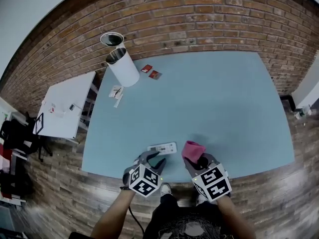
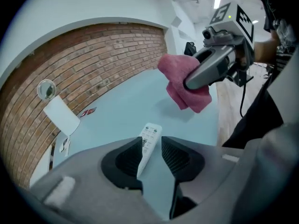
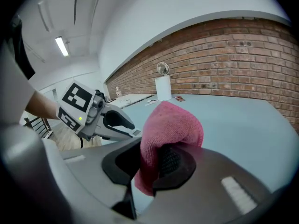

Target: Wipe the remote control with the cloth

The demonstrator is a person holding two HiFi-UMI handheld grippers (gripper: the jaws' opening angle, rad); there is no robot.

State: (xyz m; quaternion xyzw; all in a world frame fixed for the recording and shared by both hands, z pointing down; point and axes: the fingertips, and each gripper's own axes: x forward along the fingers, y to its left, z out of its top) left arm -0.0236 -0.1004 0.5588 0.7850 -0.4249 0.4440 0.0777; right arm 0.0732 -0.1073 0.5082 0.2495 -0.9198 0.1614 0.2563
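Observation:
A white remote control (image 1: 162,148) lies flat on the light blue table (image 1: 214,93), close to its near edge. My left gripper (image 1: 152,158) hovers just behind it, tilted down. In the left gripper view the remote (image 2: 148,141) runs in between the jaws; a gap shows beside it, so the left gripper (image 2: 153,148) is open. My right gripper (image 1: 195,159) is shut on a pink cloth (image 1: 192,150), held just right of the remote. The cloth (image 3: 170,122) bulges out above the right gripper (image 3: 152,160). From the left gripper view the cloth (image 2: 184,85) hangs above the table.
A white cylindrical bin (image 1: 122,66) and a metal cup (image 1: 111,39) stand at the table's far left. Two small red packets (image 1: 150,71) and paper scraps (image 1: 116,92) lie near them. A white side table (image 1: 65,103) stands left. A brick wall (image 1: 199,19) lies behind.

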